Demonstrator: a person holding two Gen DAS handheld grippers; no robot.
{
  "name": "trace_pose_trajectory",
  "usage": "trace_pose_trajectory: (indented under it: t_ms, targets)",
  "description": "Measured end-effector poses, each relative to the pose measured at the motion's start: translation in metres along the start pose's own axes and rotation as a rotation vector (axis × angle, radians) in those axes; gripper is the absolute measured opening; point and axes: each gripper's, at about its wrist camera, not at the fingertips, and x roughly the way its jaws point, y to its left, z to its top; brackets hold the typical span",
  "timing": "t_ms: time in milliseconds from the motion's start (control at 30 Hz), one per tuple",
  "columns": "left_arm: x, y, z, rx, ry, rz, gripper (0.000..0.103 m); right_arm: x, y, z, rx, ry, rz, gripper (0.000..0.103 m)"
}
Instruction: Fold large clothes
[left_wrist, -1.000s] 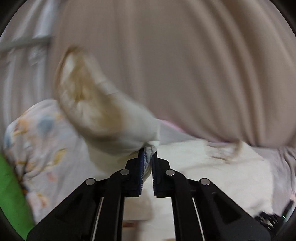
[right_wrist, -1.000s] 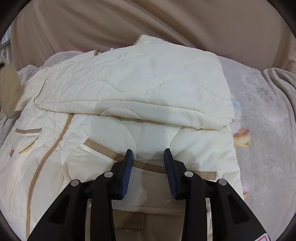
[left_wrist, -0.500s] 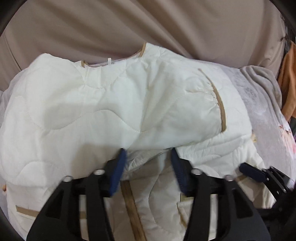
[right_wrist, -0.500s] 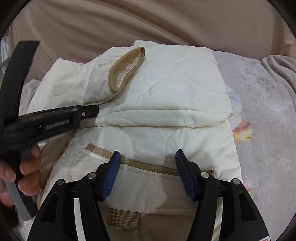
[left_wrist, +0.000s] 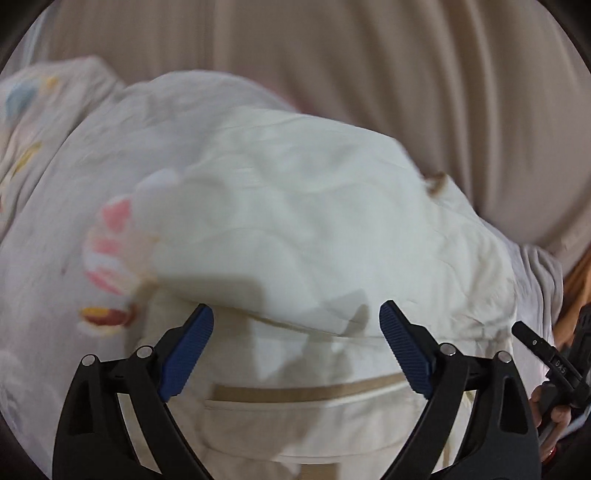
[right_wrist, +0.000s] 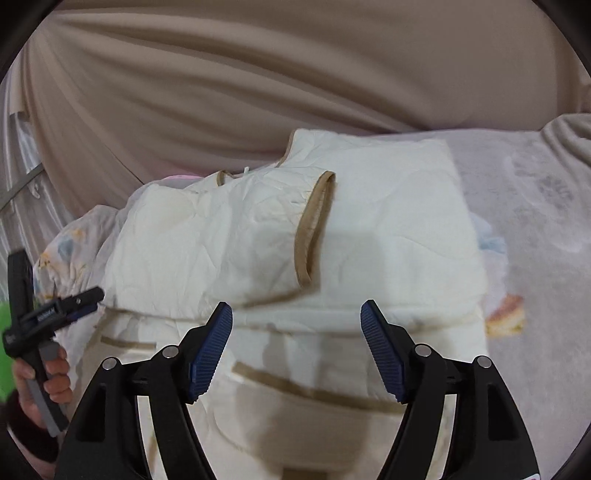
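A cream quilted jacket (right_wrist: 388, 229) with tan trim lies on the bed, both sleeves folded across its body. A tan-edged cuff (right_wrist: 314, 229) lies on top near the middle. In the left wrist view the jacket (left_wrist: 314, 221) is blurred and fills the middle. My left gripper (left_wrist: 295, 343) is open and empty above the jacket's lower part, near a tan pocket band (left_wrist: 306, 393). My right gripper (right_wrist: 295, 343) is open and empty above the hem end. The left gripper also shows at the left of the right wrist view (right_wrist: 88, 299).
A pale bedsheet (right_wrist: 535, 258) with coloured prints covers the bed around the jacket. A beige curtain (right_wrist: 258, 92) hangs behind. A grey blanket (right_wrist: 569, 136) lies at the far right. Something green (right_wrist: 5, 332) shows at the left edge.
My left gripper let go of the sleeve, which now lies folded over the jacket, and drew back to the left. Both grippers have opened wider.
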Motion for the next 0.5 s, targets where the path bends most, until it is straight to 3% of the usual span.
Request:
trace_pose_trajectory:
  t_ms: [133,167,200,267,367,433,500]
  targets:
    - [0.005,0.019,0.002,-0.091,0.016,0.006,0.089,0.031,-0.004,0.016,0.084,0.053,0.018,0.065]
    - [0.006,0.024,0.002,-0.107,0.021,0.002,0.089,0.037,-0.005,0.018,0.106,0.063,0.028,0.052]
    - [0.007,0.029,0.003,-0.126,0.025,0.003,0.089,0.043,-0.004,0.021,0.123,0.075,0.046,0.029]
    - [0.005,0.04,0.01,-0.157,0.009,0.013,0.086,0.048,0.001,0.026,0.138,0.094,0.074,0.006]
    - [0.006,0.048,0.024,-0.19,-0.045,0.044,0.082,0.02,0.016,0.043,0.106,-0.012,0.118,0.006]
    - [0.014,0.052,0.027,-0.187,-0.032,0.078,0.074,-0.015,0.023,0.053,0.066,-0.132,0.137,0.006]
    - [0.027,0.052,0.023,-0.156,0.004,0.112,0.071,-0.031,0.016,0.054,0.054,-0.183,0.11,0.006]
